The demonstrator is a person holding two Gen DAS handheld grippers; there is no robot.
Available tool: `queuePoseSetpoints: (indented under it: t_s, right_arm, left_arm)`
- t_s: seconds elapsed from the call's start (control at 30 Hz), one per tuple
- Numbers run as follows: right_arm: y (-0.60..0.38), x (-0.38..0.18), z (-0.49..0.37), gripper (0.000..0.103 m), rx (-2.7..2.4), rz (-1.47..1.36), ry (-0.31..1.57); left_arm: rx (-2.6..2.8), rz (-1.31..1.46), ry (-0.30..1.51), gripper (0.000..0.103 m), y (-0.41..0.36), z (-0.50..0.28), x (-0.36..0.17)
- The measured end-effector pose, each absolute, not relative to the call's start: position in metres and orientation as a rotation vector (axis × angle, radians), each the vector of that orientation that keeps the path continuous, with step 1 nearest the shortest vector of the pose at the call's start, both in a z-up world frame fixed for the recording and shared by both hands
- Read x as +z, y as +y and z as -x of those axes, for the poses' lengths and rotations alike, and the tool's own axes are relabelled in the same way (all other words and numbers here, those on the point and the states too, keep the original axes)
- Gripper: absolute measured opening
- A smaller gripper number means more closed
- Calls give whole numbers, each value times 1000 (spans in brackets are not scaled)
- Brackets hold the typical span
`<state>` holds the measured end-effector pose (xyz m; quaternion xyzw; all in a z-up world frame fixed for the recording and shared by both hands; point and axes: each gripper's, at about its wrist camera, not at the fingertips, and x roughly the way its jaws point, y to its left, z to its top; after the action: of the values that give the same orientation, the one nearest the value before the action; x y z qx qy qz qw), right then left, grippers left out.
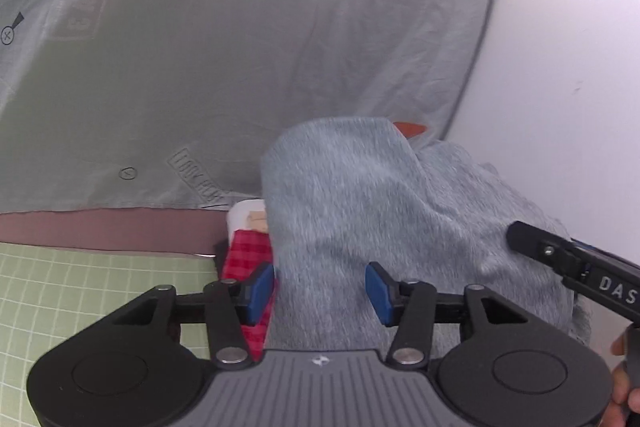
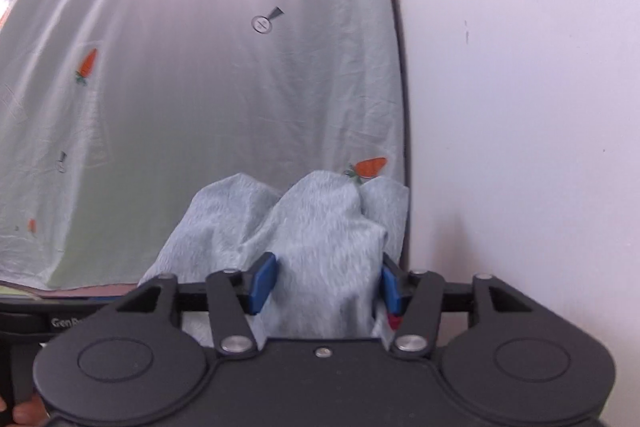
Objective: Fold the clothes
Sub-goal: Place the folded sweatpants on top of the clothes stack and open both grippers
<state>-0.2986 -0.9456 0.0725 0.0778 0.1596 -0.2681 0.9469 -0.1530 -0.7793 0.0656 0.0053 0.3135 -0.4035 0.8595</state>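
1. At the left edge of the left wrist view I note a green grid mat (image 1: 80,291), with a brown strip between it and the pale printed sheet (image 1: 224,59) that covers the surface ahead.
2. My left gripper (image 1: 320,291) stands with its jaws parted. The grey fleece garment (image 1: 360,211) lies between the blue pads (image 1: 260,291), but I see no pinch, so I judge it released.
3. A red checked cloth (image 1: 248,255) sits against the left pad beneath the grey one. It could catch on the next grasp.
4. My right gripper (image 2: 326,285) is likewise parted, with the grey fleece garment (image 2: 320,227) bunched between the pads and not clamped. I judge both ends were let go to lay the fold.
5. The garment is heaped at the sheet's right edge, beside a carrot print (image 2: 370,166).
6. On the far right, a white wall (image 2: 520,107) stands close and limits room to spread the garment.
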Motion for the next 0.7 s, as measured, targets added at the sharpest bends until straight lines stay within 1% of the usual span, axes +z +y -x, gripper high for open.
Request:
queuePoseSetpoints:
  t_s: [0.03, 0.1, 0.17, 0.2, 0.27, 0.3, 0.33, 0.37, 0.4, 0.43, 0.47, 0.5, 0.53, 0.57, 0.6, 0.63, 0.7]
  right_arm:
    - [-953, 66, 292, 52, -573, -138, 343]
    - [-953, 56, 291, 54, -601, -121, 307]
    - [-951, 46, 292, 55, -584, -134, 269]
    - [-952, 37, 288, 58, -558, -154, 291]
    - [-957, 11, 273, 58, -530, -203, 389]
    - [-957, 2, 270, 54, -539, -237, 420]
    - [-957, -8, 268, 52, -547, -271, 451]
    - [-957, -17, 266, 52, -556, -306, 482]
    - [-956, -25, 265, 58, -566, -333, 503]
    - [-950, -22, 273, 65, -584, -328, 483]
    - [-944, -19, 281, 78, -602, -324, 463]
    - [-938, -16, 289, 82, -618, -318, 442]
    - [-931, -13, 302, 82, -626, -314, 425]
    - [-924, -9, 312, 82, -623, -314, 420]
    - [-917, -5, 321, 83, -621, -313, 415]
    - [-908, -2, 329, 84, -629, -306, 408]
    - [-889, 5, 345, 93, -644, -293, 395]
  left_arm:
    - [-819, -19, 693, 52, -780, 143, 57]
    - [-776, -31, 754, 53, -781, 127, 41]
    - [-780, -38, 777, 58, -781, 122, 29]
    - [-778, -52, 776, 59, -782, 122, 25]
    - [-767, -85, 777, 60, -779, 125, 20]
    - [-764, -98, 778, 60, -779, 126, 18]
    - [-762, -109, 780, 61, -777, 125, 18]
    - [-763, -116, 779, 65, -773, 126, 18]
    - [-765, -115, 773, 68, -768, 128, 20]
    - [-770, -109, 758, 73, -761, 131, 22]
    - [-776, -100, 734, 80, -753, 135, 24]
    - [-783, -91, 705, 87, -745, 140, 27]
    - [-790, -86, 666, 91, -735, 148, 31]
    - [-792, -89, 628, 99, -725, 156, 35]
    - [-792, -99, 597, 102, -716, 164, 38]
    - [-796, -110, 572, 103, -707, 172, 40]
    - [-821, -131, 545, 103, -689, 188, 46]
